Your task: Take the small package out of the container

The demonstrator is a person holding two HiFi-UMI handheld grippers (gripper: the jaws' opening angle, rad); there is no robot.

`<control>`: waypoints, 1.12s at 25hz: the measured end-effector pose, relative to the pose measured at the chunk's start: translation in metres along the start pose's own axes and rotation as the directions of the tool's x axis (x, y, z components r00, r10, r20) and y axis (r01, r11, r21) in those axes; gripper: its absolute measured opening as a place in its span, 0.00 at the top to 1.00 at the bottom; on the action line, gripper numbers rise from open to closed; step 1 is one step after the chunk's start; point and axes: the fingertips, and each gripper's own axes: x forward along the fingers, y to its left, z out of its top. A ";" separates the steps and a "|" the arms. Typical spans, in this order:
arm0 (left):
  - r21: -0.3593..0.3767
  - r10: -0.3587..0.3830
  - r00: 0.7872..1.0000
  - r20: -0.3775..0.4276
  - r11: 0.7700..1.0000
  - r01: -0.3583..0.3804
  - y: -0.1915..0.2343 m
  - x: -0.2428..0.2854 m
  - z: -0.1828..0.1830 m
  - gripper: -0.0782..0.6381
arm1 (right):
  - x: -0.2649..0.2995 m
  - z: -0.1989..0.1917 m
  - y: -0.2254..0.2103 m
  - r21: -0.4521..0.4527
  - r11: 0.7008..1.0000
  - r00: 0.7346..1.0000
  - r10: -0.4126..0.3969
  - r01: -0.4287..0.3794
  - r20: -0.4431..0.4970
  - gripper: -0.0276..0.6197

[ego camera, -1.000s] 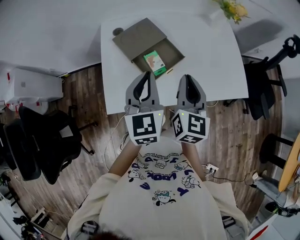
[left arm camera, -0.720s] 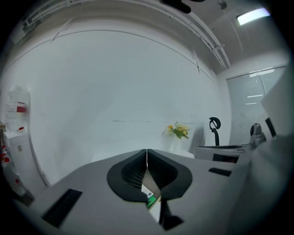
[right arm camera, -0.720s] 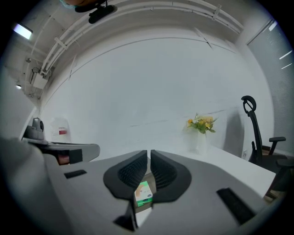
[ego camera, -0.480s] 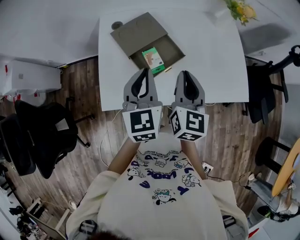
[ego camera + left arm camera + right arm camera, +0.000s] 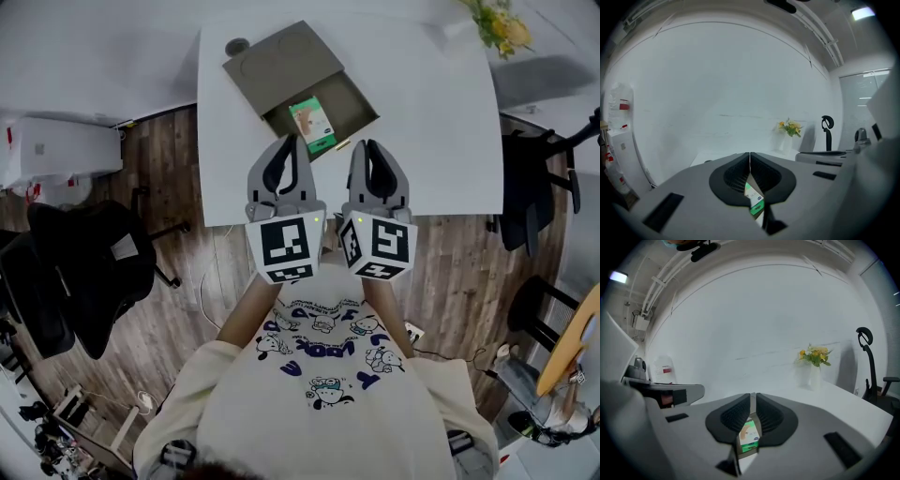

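A: The left gripper (image 5: 288, 141) has its jaws pressed together, tips meeting, with nothing pinched. Its own view shows the two dark pads closed on each other.

B: And the right gripper (image 5: 368, 147)?

A: Same story. Its jaws are pressed together as well, and empty. Both grippers hang side by side above the near edge of the white table (image 5: 427, 122), tips pointing toward the container (image 5: 354, 98).

B: Where is the small package (image 5: 311, 125)?

A: Inside the container. That is a flat greyish-brown box, one half covered and the other half open. The package lies flat in the open half, toward the side nearest the person. It is green and white.

B: Does either gripper touch it?

A: No. Both are apart from the box. From the head view the left gripper's tip sits just short of the box's near edge. In each gripper view the package shows only through the opening under the pads, far beyond them.

B: Anything else on the table?

A: A small dark round thing (image 5: 237, 45) beside the covered end of the box, and yellow flowers (image 5: 499, 24) at the far right corner. A black chair (image 5: 84, 272) stands on the wooden floor to the left.
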 end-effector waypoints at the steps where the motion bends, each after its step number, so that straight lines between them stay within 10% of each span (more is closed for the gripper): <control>1: 0.000 0.001 1.000 -0.005 1.000 -0.001 0.001 0.004 -0.001 0.87 | 0.005 -0.001 0.000 0.001 1.000 1.000 0.004 -0.004 -0.007 0.90; 12: -0.008 0.002 0.998 -0.063 1.000 -0.002 0.018 0.049 -0.008 0.87 | 0.058 -0.016 0.004 -0.018 0.999 0.995 0.026 -0.028 -0.099 0.89; 28: -0.051 0.021 0.983 -0.183 0.998 -0.031 0.048 0.084 -0.049 0.87 | 0.105 -0.071 0.027 -0.035 0.990 0.943 0.122 -0.139 -0.309 0.62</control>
